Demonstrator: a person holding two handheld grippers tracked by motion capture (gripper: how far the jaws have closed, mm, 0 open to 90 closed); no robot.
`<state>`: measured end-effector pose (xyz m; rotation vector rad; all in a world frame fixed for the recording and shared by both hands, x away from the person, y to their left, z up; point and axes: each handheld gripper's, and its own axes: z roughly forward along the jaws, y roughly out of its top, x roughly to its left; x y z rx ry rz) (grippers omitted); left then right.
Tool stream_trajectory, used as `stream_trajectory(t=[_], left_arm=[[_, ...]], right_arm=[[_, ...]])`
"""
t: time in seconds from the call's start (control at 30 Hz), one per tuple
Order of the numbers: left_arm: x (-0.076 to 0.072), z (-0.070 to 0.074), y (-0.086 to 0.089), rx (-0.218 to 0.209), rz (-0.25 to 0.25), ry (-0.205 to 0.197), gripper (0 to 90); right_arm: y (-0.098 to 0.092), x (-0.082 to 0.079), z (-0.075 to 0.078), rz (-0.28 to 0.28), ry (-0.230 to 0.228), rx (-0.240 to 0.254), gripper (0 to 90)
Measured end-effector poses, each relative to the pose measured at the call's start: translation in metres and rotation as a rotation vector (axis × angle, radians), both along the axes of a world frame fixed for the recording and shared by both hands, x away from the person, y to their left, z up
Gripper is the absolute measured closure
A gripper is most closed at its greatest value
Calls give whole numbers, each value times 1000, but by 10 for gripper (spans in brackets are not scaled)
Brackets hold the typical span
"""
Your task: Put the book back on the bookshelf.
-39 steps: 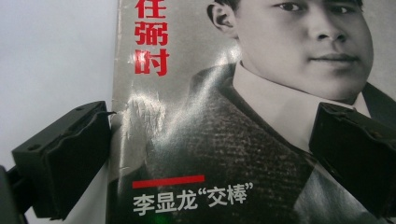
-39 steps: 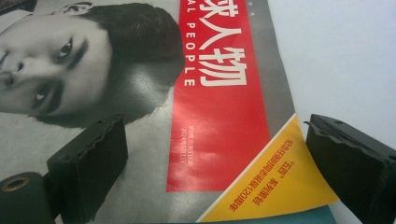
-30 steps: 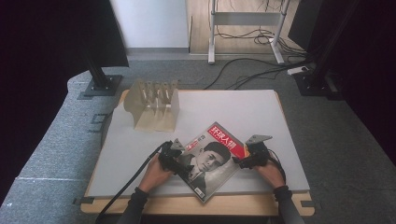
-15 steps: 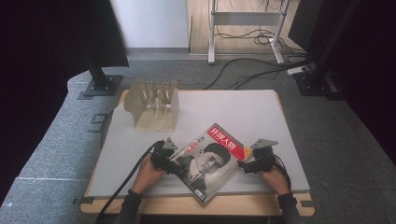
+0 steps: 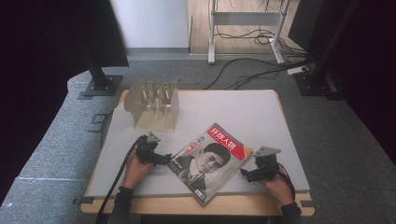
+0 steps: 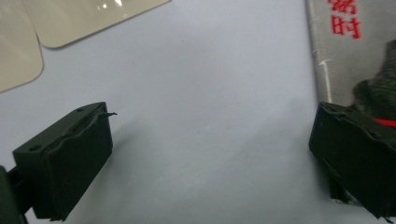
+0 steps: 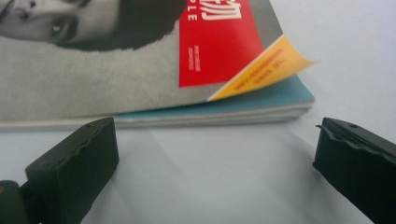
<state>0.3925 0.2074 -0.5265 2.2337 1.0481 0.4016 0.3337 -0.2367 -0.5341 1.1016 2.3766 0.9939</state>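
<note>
The flat magazine with a red title and a face on its cover (image 5: 210,161) lies on the grey table (image 5: 261,112), in front of the beige slotted rack (image 5: 154,105). The left gripper (image 5: 161,159) and right gripper (image 5: 245,173) sit beside it, jaws spread wide. I think the grab comes next: each must slide onto an edge.

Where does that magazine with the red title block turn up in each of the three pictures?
High view: the magazine lies askew on the table, lower middle, between the two hand-held grippers.
Left gripper view: its spine edge runs down the right side, one jaw over it.
Right gripper view: it fills the top, curled yellow corner at right.
Shared landmark: the red title block.
</note>
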Motion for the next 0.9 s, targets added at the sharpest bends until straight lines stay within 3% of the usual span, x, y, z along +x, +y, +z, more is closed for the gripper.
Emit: stream_trajectory(t=[0.27,0.43,0.9], left_arm=[[-6,0,-2,-6,-3,-18,45],[-12,1,-5,-8,-15,-4,53],[-30,1,-17,0,-102,21,18]], right_arm=[[7,8,-1,-9,-9,-4,0],[4,14,-1,-37,-13,-2,0],[-1,57,1,-102,14,-15,0]])
